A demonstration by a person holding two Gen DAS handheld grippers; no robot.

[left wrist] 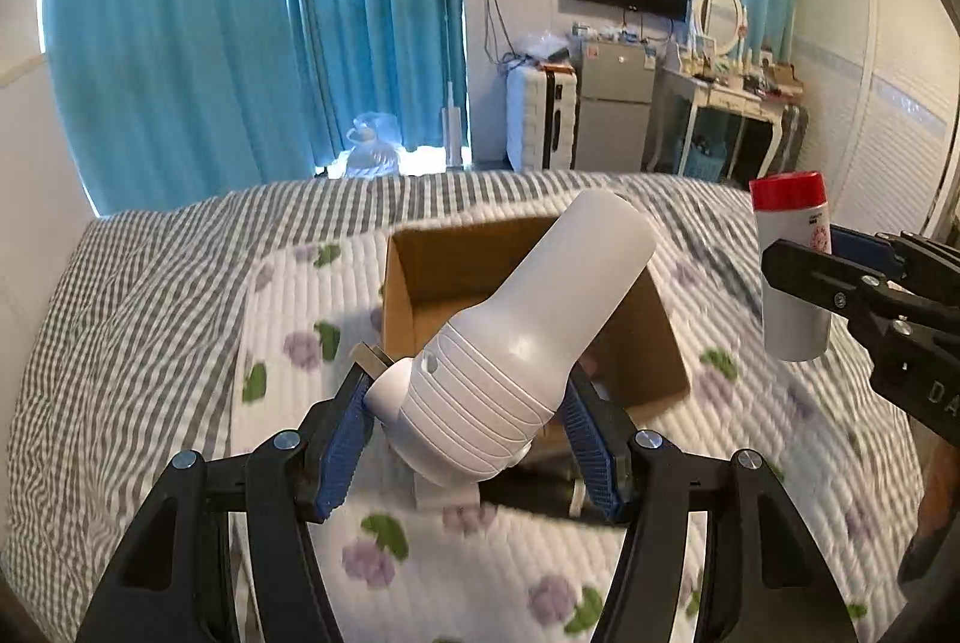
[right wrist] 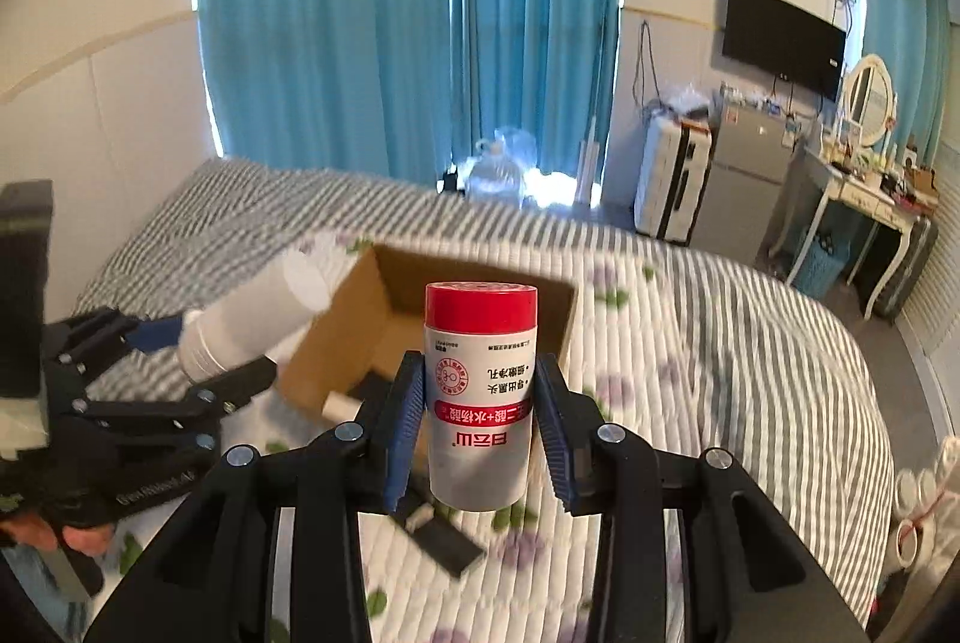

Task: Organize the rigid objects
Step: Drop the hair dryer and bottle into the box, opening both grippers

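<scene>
My left gripper [left wrist: 465, 430] is shut on a large white plastic bottle [left wrist: 528, 337], held tilted in the air with its far end over the open cardboard box [left wrist: 420, 277] on the bed. My right gripper [right wrist: 480, 415] is shut on a white tube with a red cap [right wrist: 479, 385], held upside down above the bed in front of the box [right wrist: 360, 331]. The tube also shows in the left wrist view [left wrist: 792, 265], to the right of the box. The white bottle also shows in the right wrist view [right wrist: 252, 313], blurred, at the box's left edge.
The box sits on a floral quilt [left wrist: 300, 331] over a striped bedspread [left wrist: 120, 343]. A black flat object [right wrist: 444, 541] and small white pieces lie on the quilt near the box. Beyond the bed stand blue curtains, a suitcase, a small fridge [left wrist: 615, 103] and a dressing table.
</scene>
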